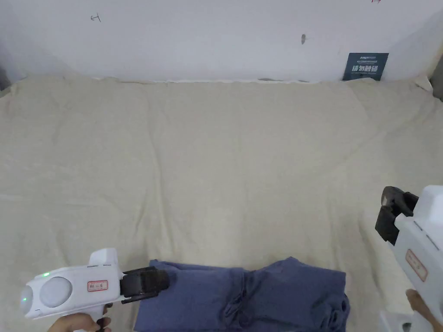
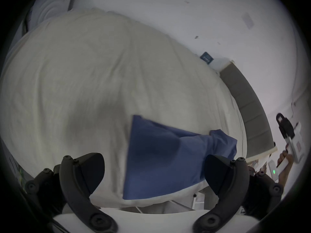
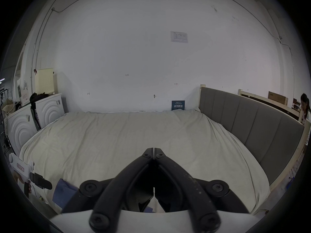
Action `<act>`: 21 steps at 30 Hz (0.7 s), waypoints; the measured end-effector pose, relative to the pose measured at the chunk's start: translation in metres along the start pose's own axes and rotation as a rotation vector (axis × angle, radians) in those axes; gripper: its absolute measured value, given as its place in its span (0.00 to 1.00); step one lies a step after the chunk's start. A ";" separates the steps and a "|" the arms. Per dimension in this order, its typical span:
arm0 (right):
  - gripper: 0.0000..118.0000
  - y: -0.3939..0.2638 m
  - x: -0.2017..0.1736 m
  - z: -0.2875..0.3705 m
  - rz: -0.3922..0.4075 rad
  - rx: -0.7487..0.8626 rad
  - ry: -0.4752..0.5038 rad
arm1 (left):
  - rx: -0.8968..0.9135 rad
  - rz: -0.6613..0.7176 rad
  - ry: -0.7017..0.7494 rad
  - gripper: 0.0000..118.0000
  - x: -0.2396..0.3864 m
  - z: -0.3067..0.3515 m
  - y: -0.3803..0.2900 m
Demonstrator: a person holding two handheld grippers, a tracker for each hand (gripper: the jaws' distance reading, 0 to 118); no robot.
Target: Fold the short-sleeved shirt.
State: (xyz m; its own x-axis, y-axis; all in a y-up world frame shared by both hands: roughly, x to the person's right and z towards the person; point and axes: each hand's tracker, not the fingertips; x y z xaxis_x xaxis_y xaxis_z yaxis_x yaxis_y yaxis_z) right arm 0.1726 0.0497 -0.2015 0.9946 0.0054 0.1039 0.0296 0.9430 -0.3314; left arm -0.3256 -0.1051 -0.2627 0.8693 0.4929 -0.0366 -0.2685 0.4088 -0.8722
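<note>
A blue short-sleeved shirt [image 1: 259,298] lies folded into a rough rectangle at the near edge of the bed, its right end bunched. In the left gripper view the shirt [image 2: 161,159] sits between and beyond the jaws. My left gripper [image 1: 149,282] hovers at the shirt's left corner; its jaws stand wide apart with nothing between them [image 2: 154,171]. My right gripper [image 1: 391,212] is raised off to the right of the shirt, well away from it. Its jaws meet tip to tip [image 3: 154,150] with nothing held.
A cream sheet [image 1: 216,164] covers the bed. A white wall runs along the far side with a small dark blue sign [image 1: 366,66] leaning on it. A grey padded headboard [image 3: 252,127] bounds the right side. White panels [image 3: 48,108] stand at the left.
</note>
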 end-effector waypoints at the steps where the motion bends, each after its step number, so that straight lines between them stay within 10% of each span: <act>1: 0.01 -0.001 -0.001 -0.001 0.004 -0.004 0.002 | -0.024 0.038 0.008 1.00 -0.008 -0.007 0.001; 4: 0.01 -0.003 -0.001 -0.005 0.011 -0.018 0.008 | -0.045 0.076 -0.038 0.92 -0.023 -0.023 -0.001; 7: 0.01 -0.003 0.000 -0.006 0.018 -0.026 0.005 | -0.037 0.078 -0.056 0.38 -0.018 -0.038 -0.009; 11: 0.01 -0.001 0.003 -0.007 0.011 -0.030 -0.006 | -0.015 -0.026 -0.002 0.18 0.001 -0.043 -0.015; 21: 0.01 0.010 -0.002 -0.006 0.006 -0.012 0.008 | 0.165 -0.021 0.098 0.12 0.003 0.029 -0.003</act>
State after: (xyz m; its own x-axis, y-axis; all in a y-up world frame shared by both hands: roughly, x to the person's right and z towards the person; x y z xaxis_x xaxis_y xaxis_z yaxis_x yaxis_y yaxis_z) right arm 0.1713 0.0575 -0.2104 0.9955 0.0078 0.0943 0.0251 0.9391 -0.3427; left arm -0.3340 -0.0821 -0.2462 0.9094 0.4095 -0.0734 -0.3074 0.5426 -0.7817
